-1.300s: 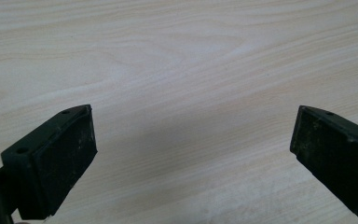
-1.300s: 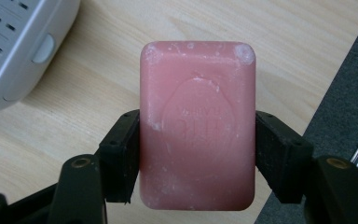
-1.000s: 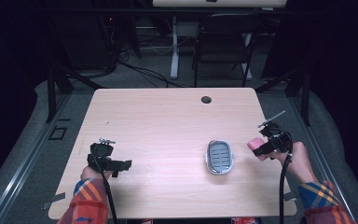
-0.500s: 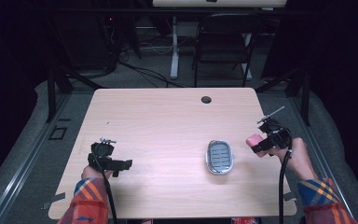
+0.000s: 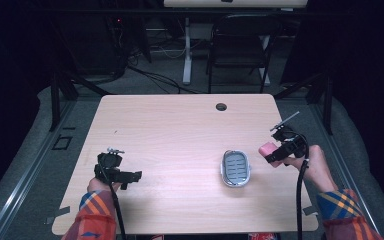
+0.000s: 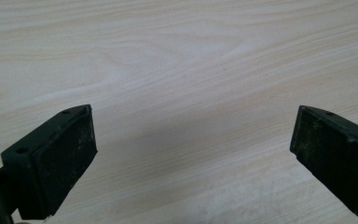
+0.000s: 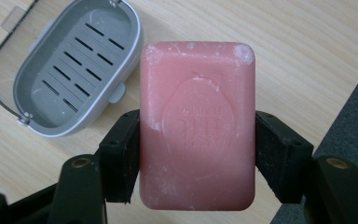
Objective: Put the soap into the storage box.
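Note:
A pink bar of soap (image 7: 196, 126) sits clamped between the black jaws of my right gripper (image 7: 196, 154), which is shut on its long sides. In the high view the right gripper (image 5: 279, 151) holds the soap (image 5: 267, 149) above the table's right edge. A grey slotted soap dish (image 5: 235, 167) lies empty on the table just left of it; the dish (image 7: 77, 70) shows in the right gripper view at upper left. My left gripper (image 5: 130, 177) rests near the front left of the table, open, its pads (image 6: 56, 163) wide apart over bare wood.
The light wooden table (image 5: 180, 135) has a round cable hole (image 5: 221, 106) near its far edge. A black chair (image 5: 240, 50) and a desk leg stand beyond the table. Dark floor drops away past the right edge.
My right gripper has lifted slightly with the soap and shifted a little. The left gripper has stayed where it was.

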`<state>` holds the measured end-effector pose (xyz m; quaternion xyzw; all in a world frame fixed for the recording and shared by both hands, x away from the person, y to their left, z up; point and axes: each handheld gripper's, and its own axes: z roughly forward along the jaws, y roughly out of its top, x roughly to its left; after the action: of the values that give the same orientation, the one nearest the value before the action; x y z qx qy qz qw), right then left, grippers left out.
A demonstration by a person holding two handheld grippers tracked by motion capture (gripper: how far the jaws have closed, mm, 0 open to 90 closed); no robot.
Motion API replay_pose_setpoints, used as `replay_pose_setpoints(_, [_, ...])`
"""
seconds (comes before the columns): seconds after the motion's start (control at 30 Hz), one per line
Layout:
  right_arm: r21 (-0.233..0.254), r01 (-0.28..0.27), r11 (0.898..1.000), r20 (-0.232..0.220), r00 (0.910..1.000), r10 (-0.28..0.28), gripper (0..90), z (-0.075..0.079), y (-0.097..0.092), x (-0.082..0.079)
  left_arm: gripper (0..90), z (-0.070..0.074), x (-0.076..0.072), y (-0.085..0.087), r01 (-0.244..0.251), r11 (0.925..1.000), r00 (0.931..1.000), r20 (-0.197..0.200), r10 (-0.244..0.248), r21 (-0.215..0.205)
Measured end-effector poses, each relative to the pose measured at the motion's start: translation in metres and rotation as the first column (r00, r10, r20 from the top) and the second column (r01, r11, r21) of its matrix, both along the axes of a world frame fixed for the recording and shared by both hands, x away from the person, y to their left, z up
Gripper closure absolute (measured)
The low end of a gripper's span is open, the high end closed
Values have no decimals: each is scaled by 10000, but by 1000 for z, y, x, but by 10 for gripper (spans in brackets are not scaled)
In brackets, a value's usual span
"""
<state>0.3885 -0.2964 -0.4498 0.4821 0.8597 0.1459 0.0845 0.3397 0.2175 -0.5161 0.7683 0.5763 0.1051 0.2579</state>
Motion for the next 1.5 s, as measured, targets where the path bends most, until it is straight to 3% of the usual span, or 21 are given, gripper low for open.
replay_pose_setpoints(0.13, [202,-39,9998,44,10000,39,376,3,6,0,2,0,0,-1,-13,10000,10000,-11,13,-28])
replay_pose_setpoints(0.7, [-264,-930,9953,-218,9955,924,376,3,41,3,2,0,1,-3,193,9998,9998,9,-193,78])
replay_pose_setpoints(0.8, [-13,-806,9967,-100,9967,805,376,1,45,1,2,1,-1,-1,104,9999,9999,59,-104,31])
replay_pose_setpoints(0.87, [-272,-1004,9946,-239,9947,997,376,3,45,2,2,1,0,0,83,10000,10000,16,-83,-1])
replay_pose_setpoints(0.93, [-54,-929,9957,-179,9955,928,376,2,48,1,2,0,0,-1,107,9999,9999,0,-107,32])
replay_pose_setpoints(1.0, [-282,-1028,9943,-241,9945,1021,376,3,50,1,2,0,0,-2,142,9999,9999,21,-142,45])
replay_pose_setpoints(1.2, [-181,-1022,9946,-246,9945,1018,376,0,57,1,2,0,1,-2,185,9998,9998,14,-185,32])
replay_pose_setpoints(1.33, [-372,-1005,9942,-300,9946,994,376,-2,61,1,2,0,1,-3,224,9997,9997,32,-224,36])
replay_pose_setpoints(1.37, [-213,-982,9949,-302,9948,976,376,-4,63,1,2,0,1,-3,239,9997,9997,25,-239,38])
replay_pose_setpoints(1.5, [-389,-913,9951,-537,9946,891,375,-10,69,3,2,0,2,-4,249,9997,9997,-16,-249,67])
